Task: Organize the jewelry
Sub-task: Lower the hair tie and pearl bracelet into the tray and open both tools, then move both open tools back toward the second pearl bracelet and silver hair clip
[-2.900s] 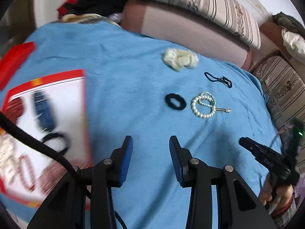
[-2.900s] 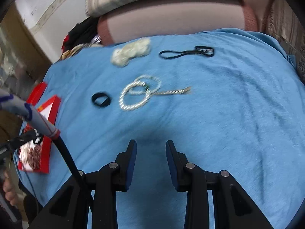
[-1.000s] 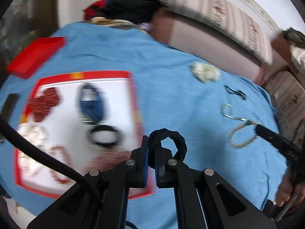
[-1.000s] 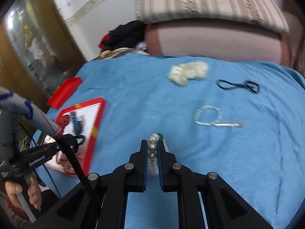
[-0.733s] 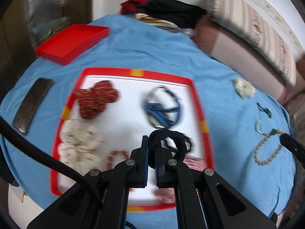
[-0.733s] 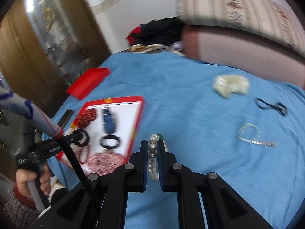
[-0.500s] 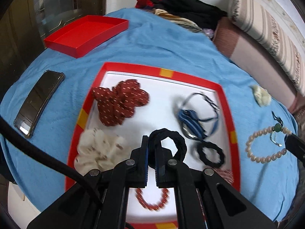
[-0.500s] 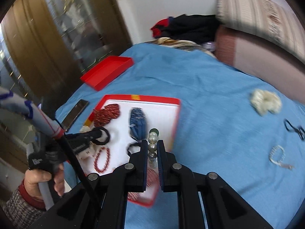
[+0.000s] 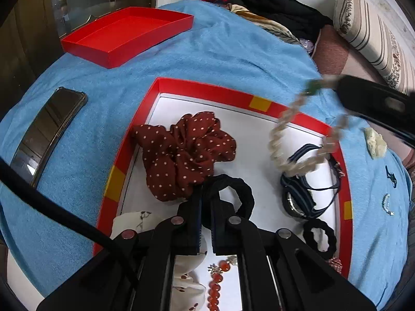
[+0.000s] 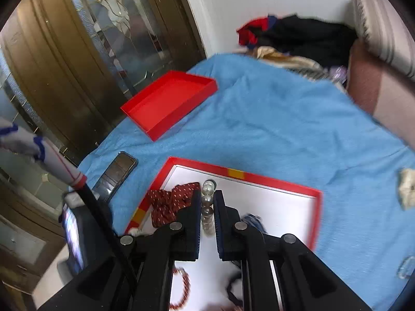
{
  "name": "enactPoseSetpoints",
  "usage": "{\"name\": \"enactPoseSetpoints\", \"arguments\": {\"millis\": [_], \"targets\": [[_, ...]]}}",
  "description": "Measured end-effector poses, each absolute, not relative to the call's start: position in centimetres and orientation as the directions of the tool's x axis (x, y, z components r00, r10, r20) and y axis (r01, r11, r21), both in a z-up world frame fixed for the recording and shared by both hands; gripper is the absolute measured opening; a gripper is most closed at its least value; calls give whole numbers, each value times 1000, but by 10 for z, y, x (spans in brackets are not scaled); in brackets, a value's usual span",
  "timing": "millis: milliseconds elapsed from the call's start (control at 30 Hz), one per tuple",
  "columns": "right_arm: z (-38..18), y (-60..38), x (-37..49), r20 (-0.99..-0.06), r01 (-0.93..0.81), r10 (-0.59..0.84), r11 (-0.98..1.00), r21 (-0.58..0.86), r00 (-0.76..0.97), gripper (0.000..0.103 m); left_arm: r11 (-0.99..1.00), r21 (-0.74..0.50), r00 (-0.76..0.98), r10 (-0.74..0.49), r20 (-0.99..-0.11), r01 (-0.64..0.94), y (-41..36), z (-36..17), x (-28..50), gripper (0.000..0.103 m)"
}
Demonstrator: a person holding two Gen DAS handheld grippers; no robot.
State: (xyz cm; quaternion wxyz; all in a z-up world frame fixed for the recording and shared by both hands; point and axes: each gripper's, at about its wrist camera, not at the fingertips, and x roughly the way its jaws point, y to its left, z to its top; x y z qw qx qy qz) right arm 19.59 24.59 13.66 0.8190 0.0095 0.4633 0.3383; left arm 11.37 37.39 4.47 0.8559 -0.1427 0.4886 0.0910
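My left gripper is shut on a black hair tie and holds it over the white, red-rimmed tray. My right gripper is shut on a pearl bracelet; in the left wrist view the bracelet dangles from that gripper above the tray's far right part. In the tray lie a red dotted scrunchie, blue bands, a black hair tie, a red bead bracelet and a white scrunchie.
An empty red lid and a phone lie on the blue cloth left of the tray. A cream scrunchie, a black tie and a small bracelet lie to the right. Cushions and clothes sit at the back.
Both grippers have closed on their items, the left on the black hair tie and the right on the pearl bracelet, and carried them left to above the tray.
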Motion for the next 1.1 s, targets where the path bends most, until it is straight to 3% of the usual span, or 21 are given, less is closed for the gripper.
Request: {"name": "enactPoseSetpoints", "arguments": {"millis": [400,500,633,700,1100], "targets": [[83,231,237,-830,-425,464,848,315,310,11,937,-168,519,16,-854,-306,374,53,102,6],[83,224,235,-834,-418,447,858,298,322,12,938,-160,529,29,-848,-309,372,60,96,14],[95,213,229,-823,-417,449,860,292,348,26,940,-137,543,58,-838,-312,367,72,86,32],[104,206,225,-814,-420,447,863,282,370,31,941,-129,549,69,-833,-314,364,79,80,34],[128,77,166,-788,-338,386,910,240,480,34,966,-30,621,141,-771,-257,305,135,39,40]]}}
